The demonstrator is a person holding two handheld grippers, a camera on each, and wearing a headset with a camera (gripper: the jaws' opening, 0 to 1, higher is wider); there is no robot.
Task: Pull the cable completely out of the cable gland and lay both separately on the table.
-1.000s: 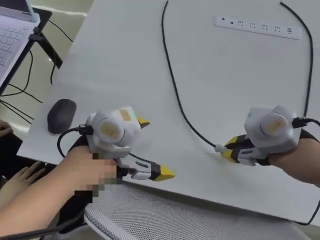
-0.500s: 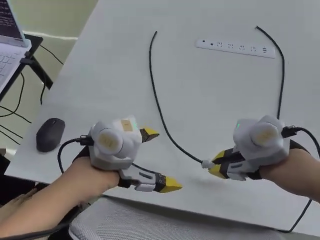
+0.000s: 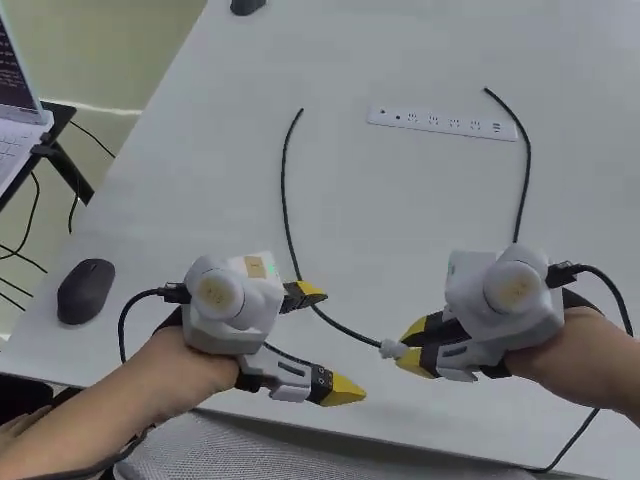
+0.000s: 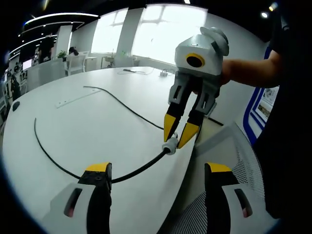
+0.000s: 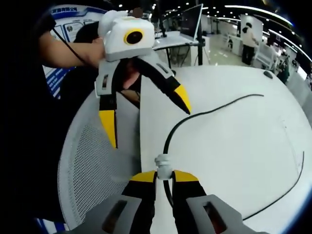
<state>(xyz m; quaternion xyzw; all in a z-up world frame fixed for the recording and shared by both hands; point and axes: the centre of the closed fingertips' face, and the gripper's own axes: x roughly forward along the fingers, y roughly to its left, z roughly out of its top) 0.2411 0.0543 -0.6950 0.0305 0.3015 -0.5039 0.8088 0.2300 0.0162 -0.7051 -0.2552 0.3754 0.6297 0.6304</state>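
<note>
At the near edge of the white table [image 3: 420,230], the left gripper [image 3: 330,342] hung with its jaws wide apart, holding nothing. Just beside it, the right gripper [image 3: 405,347] had its jaws clamped on the white cable gland [image 3: 390,349], which sat on the end of the black cable [image 3: 287,200]. The cable curved away across the table. Farther back lay a white power strip [image 3: 445,123].
</note>
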